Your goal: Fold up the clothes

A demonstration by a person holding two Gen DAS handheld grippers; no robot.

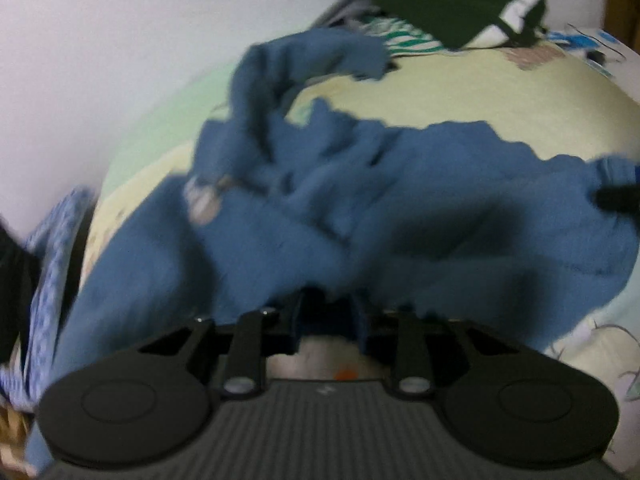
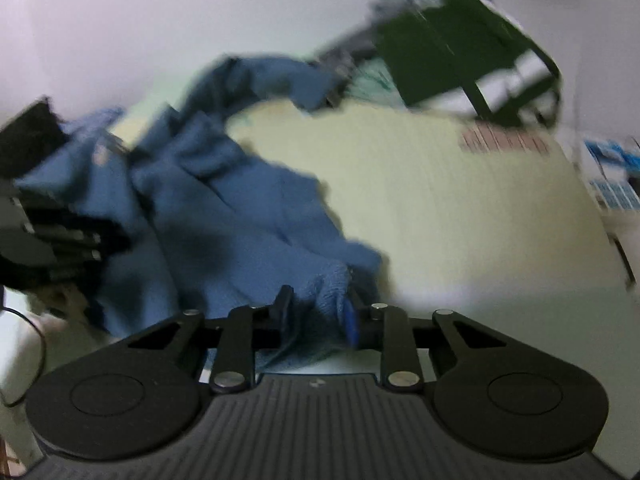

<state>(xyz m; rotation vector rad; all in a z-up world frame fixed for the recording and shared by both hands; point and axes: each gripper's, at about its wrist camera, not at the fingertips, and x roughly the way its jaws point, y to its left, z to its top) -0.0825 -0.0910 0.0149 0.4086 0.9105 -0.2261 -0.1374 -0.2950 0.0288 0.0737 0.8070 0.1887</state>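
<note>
A blue garment (image 1: 360,208) lies crumpled across a pale yellow bed sheet (image 1: 440,88), one sleeve trailing toward the back. In the left wrist view its near edge drapes over the tips of my left gripper (image 1: 328,308), which is shut on the cloth. In the right wrist view a bunched fold of the same blue garment (image 2: 240,216) sits pinched between the fingers of my right gripper (image 2: 318,308). The left gripper (image 2: 92,240) also shows at that view's left edge, buried in the cloth. Both views are blurred.
A dark green garment with white stripes (image 1: 452,0) and a green-and-white striped cloth (image 1: 404,36) lie piled at the back of the bed. A blue patterned cloth (image 1: 52,264) hangs at the left edge. A white wall (image 1: 140,40) stands behind the bed.
</note>
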